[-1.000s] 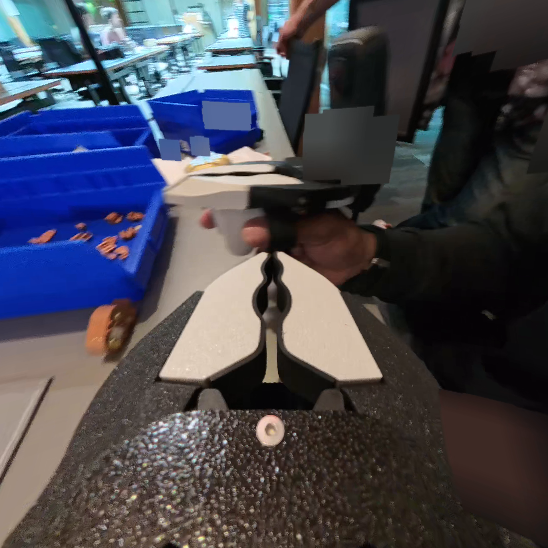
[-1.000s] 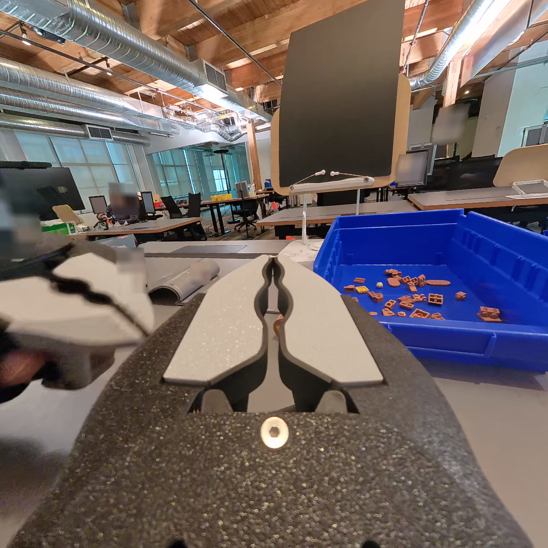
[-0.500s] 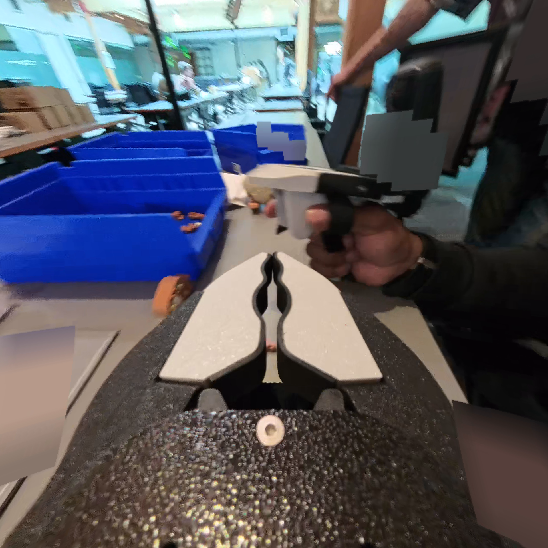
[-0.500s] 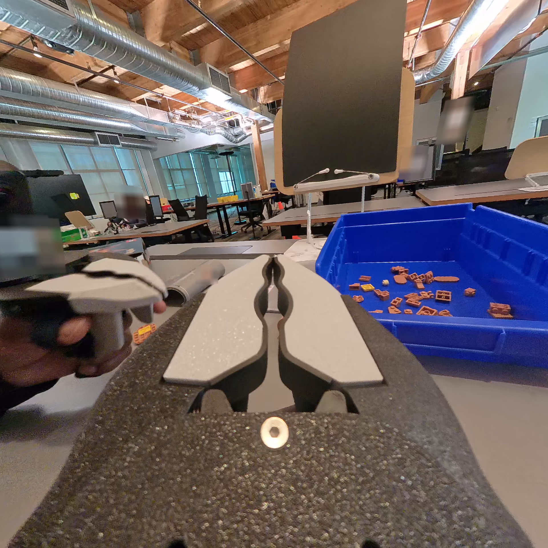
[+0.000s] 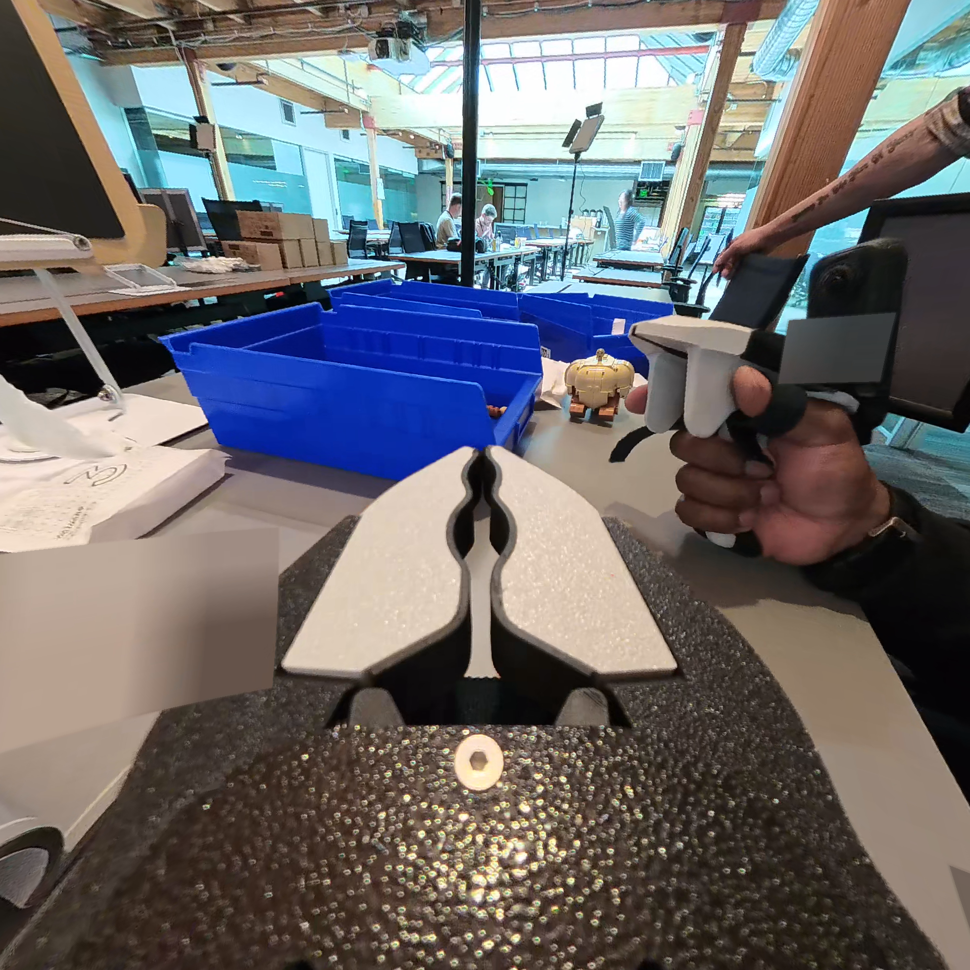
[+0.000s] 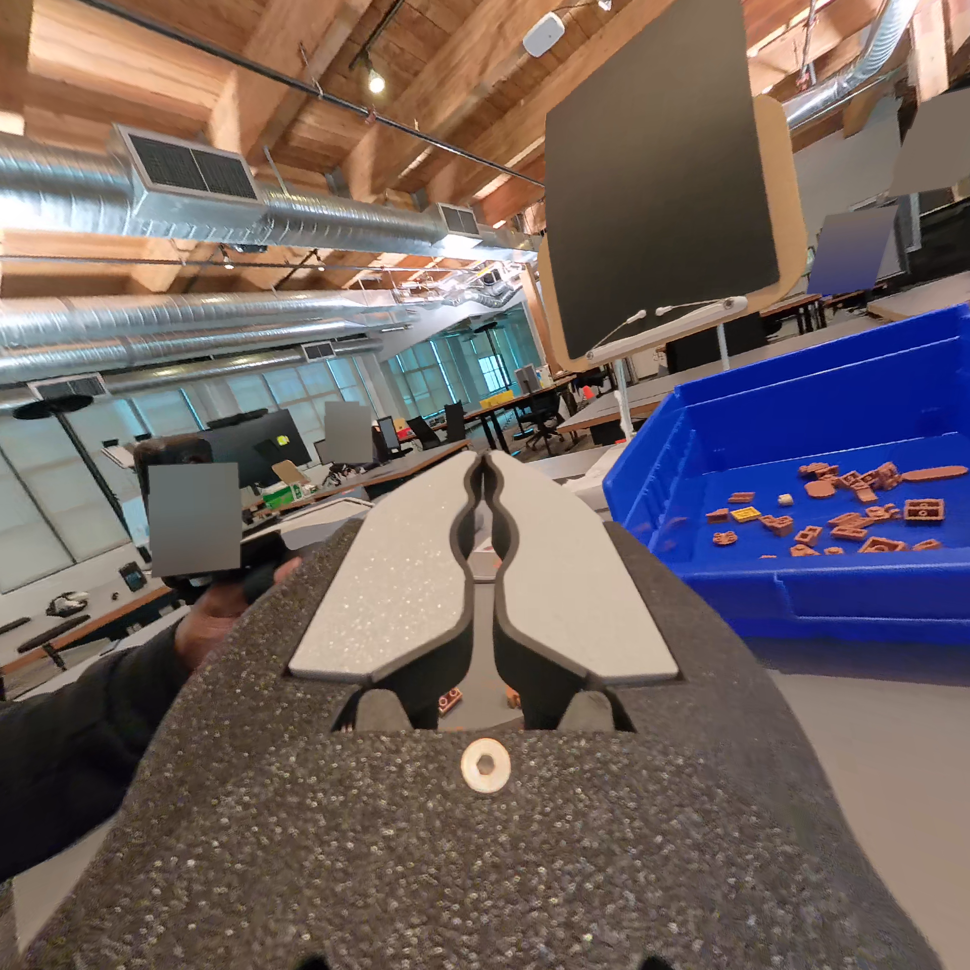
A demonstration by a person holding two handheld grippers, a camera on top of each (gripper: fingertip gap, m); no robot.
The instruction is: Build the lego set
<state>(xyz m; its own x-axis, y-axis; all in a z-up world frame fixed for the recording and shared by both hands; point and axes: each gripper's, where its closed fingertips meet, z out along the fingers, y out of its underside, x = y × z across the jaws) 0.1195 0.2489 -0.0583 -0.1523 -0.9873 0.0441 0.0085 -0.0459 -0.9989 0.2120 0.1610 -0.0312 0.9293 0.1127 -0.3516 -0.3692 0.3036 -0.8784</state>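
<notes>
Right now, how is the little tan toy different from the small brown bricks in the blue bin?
The tan toy is one rounded, built-up model standing on brown feet; the brown bricks are many loose flat pieces. The toy stands on the grey table outside the blue bin; the bricks lie scattered on the bin's floor. Both look made of the same kind of building bricks.

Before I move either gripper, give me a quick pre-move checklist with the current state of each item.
1. Left gripper shut with nothing between its tips: ok.
2. Right gripper shut with nothing between its tips: ok.
3. Grippers apart from each other: ok.
4. Brown pieces lying in the blue bin, reachable from above: ok.
5. Tan toy figure upright on the grey table, beside the bin: ok.
6. Loose brown piece on the table below the right gripper; its contact with the fingers: cannot tell.
</notes>
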